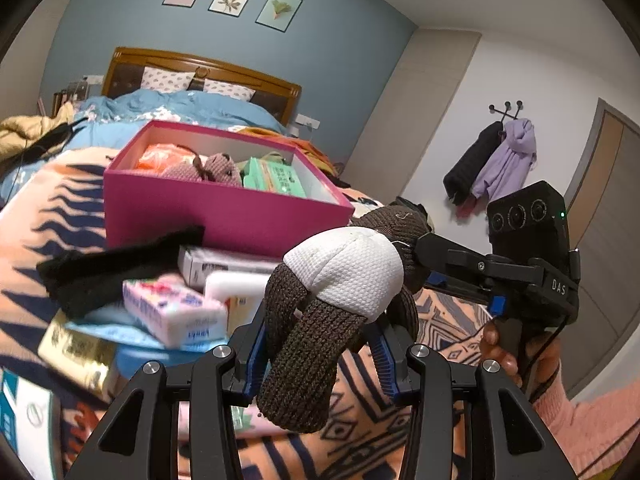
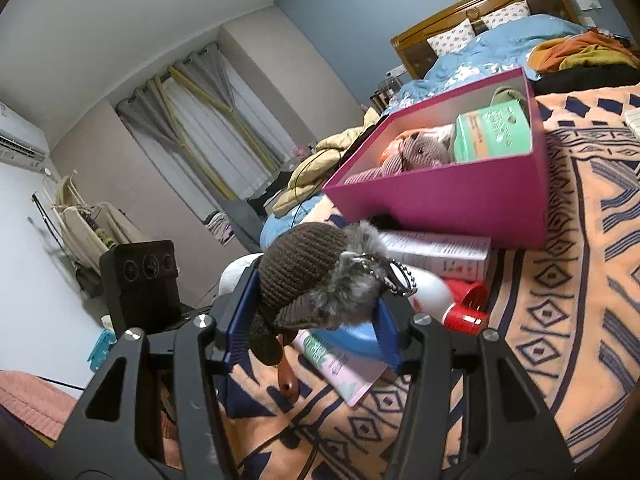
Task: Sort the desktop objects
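Two grippers share one brown knitted stuffed toy with a white padded middle (image 1: 344,276), held up in the air in front of the magenta cardboard box (image 1: 224,216). The left gripper (image 1: 320,356) pinches the toy's knitted legs between its blue-lined fingers (image 1: 254,364), and the dangling leg covers most of the gap. The right gripper (image 2: 308,320) is clamped on the other end, a knitted head with grey fur and a metal ball chain (image 2: 394,278); that bulk hides its fingertips. From the left wrist view I can see the right tool only from the side, its tips buried in the wool, with a hand (image 1: 508,352) in a pink sleeve on the handle.

Just in front of the box, on the orange and navy patterned blanket (image 1: 400,432), lies a blurred heap: a black fuzzy strip (image 1: 116,268), a pink-and-white tissue pack (image 1: 172,312), a white carton (image 2: 436,254), and a white bottle with a red cap (image 2: 448,304) partly hidden behind the toy. Inside the box sit a mauve knitted toy (image 1: 212,166) and a green pack (image 1: 276,178); the rest is cut off by its wall.
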Motion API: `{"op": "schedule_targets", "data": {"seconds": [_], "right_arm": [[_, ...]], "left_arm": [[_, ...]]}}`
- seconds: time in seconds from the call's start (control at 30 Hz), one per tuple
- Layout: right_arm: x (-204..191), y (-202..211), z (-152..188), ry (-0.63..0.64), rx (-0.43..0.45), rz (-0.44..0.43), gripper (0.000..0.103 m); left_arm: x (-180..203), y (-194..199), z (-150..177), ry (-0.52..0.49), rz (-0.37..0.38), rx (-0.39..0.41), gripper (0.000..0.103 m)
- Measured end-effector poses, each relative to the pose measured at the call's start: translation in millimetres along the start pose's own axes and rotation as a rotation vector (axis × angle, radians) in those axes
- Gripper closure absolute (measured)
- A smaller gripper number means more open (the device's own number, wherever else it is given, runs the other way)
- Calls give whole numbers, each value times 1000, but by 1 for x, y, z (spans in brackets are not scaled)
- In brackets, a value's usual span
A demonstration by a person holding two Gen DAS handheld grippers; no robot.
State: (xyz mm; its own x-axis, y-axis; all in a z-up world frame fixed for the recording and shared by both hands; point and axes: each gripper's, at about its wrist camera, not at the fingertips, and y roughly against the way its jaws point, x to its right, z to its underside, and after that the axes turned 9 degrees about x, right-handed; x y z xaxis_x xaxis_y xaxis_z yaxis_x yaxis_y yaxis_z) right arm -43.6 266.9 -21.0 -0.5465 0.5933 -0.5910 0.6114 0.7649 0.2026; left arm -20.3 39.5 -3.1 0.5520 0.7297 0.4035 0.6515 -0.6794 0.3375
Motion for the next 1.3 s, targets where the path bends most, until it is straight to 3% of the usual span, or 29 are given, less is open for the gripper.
{"op": "schedule_targets", "data": {"seconds": [0.73,1.3], "right_arm": [[9,2,-49,7,100,62,47],[22,-14,-75,-20,122,72,47]], "left_arm": [[0,-33,-48,-42,4,19,58],[-14,-51,-78,-67,-35,23,58]]}}
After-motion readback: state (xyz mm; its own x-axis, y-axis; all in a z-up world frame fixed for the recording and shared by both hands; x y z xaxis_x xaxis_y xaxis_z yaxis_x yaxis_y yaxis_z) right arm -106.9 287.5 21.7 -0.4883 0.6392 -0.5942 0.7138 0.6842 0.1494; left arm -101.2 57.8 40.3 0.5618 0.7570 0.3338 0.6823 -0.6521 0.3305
